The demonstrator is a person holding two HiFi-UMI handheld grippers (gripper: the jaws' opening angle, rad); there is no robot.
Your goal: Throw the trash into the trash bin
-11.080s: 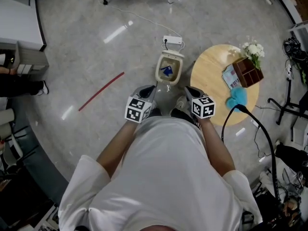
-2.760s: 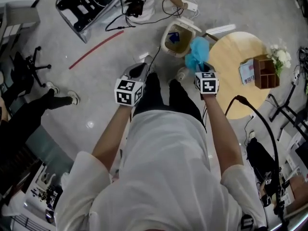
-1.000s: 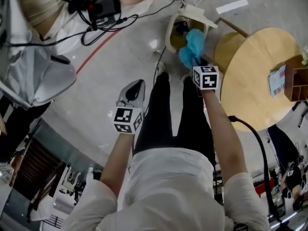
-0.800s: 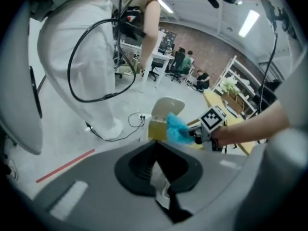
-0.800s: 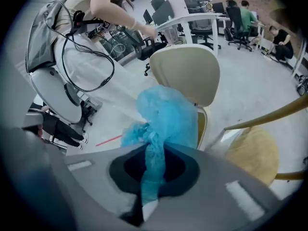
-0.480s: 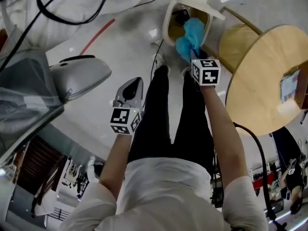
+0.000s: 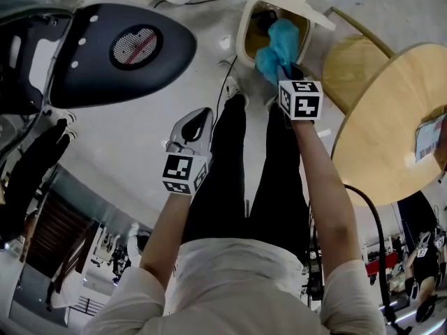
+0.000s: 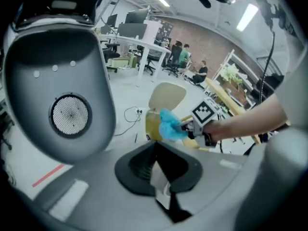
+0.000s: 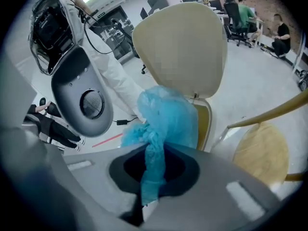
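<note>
A crumpled blue bag of trash (image 7: 277,46) hangs from my right gripper (image 7: 285,68), which is shut on it. The bag sits over the mouth of the cream trash bin (image 7: 248,21), whose lid (image 7: 297,1) stands up. In the right gripper view the blue trash (image 9: 166,119) rises from between the jaws, in front of the bin (image 9: 206,121) and its raised lid (image 9: 180,47). My left gripper (image 7: 198,119) is lower left of the bin, over bare floor, shut and holding nothing. The left gripper view shows the blue trash (image 8: 169,127) at the bin (image 8: 153,125).
A round wooden table (image 7: 394,124) stands right of the bin, with a lower wooden disc (image 7: 349,61) under its edge. A large dark grey shell with a mesh disc (image 7: 119,47) fills the upper left. The person's black-trousered legs (image 7: 237,166) stand between the grippers. A cable (image 7: 225,82) lies beside the bin.
Both grippers have sunk toward the floor. The blue trash has moved from in front of the bin to over its mouth. The grey shell has come into view at upper left.
</note>
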